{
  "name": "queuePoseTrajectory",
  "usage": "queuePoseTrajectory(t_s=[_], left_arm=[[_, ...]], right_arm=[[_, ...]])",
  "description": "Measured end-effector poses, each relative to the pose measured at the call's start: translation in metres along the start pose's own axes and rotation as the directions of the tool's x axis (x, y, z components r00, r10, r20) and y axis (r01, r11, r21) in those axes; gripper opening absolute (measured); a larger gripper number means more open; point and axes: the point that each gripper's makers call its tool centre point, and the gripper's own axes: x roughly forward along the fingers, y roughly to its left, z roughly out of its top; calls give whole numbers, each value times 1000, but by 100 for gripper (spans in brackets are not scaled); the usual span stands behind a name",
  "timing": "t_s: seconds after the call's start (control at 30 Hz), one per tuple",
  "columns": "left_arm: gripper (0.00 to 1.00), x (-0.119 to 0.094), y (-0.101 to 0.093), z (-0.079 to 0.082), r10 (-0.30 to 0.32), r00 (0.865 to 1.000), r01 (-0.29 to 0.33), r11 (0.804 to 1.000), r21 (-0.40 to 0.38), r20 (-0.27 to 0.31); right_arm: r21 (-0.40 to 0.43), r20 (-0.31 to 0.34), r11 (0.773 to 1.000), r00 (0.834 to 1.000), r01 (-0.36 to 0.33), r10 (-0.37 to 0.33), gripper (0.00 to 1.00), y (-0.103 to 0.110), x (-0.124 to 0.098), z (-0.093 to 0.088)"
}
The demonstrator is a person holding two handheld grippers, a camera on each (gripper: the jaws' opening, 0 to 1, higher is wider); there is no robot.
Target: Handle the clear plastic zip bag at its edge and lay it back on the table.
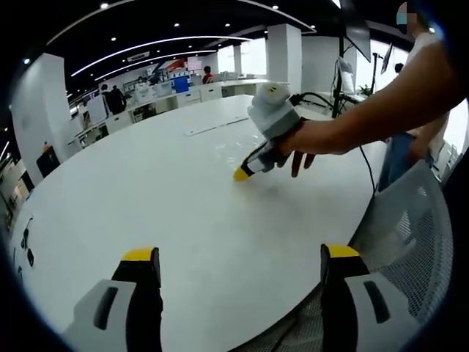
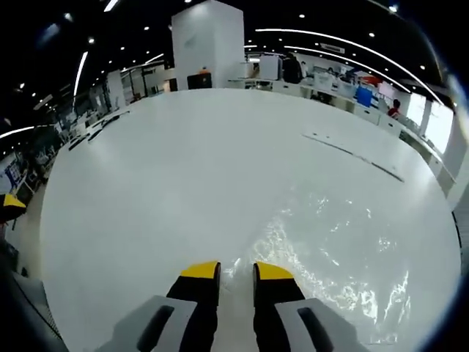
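The clear plastic zip bag (image 2: 333,257) lies flat and glinting on the white round table (image 2: 183,161). My right gripper (image 2: 236,271) has its yellow-tipped jaws almost together over the bag's near edge, and a thin fold of plastic seems pinched between them. In the left gripper view the right gripper (image 1: 242,174) is held by a hand and points down, with its tip touching the table (image 1: 146,191) where the faint bag (image 1: 234,155) lies. My left gripper (image 1: 240,253) hovers open above the table's near edge, with nothing between its jaws. Its yellow tip (image 2: 11,202) peeks in at the far left.
A grey mesh chair back (image 1: 410,235) stands against the table's edge beside my left gripper. A thin strip (image 2: 352,154) lies farther out on the table. A stand with cables (image 1: 338,73) rises at the table's far side, and desks and people fill the room beyond.
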Motion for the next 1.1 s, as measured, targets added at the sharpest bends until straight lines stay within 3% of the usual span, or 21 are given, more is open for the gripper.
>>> queuePoseTrajectory(t_s=[0.27,0.4,0.77,0.97,1.1], left_arm=[[87,2,-1,2,-8,1000,8,1000,17,-7],[87,3,-1,4,-1,1000,1,1000,27,-3],[86,4,0,2,0,1000,0,1000,22,-6],[86,4,-3,1,-2,1000,2,1000,15,-4],[86,4,-3,1,-3,1000,3,1000,16,-3]], right_arm=[[-71,-35,996,998,-56,53,4,4,-1,-5],[-145,-61,983,993,-109,101,2,8,-9,-14],[-215,-115,957,978,-196,175,1,6,-34,-44],[-316,-164,905,956,-285,243,1,6,-47,-59],[-452,-182,829,944,-329,276,2,6,-56,-67]])
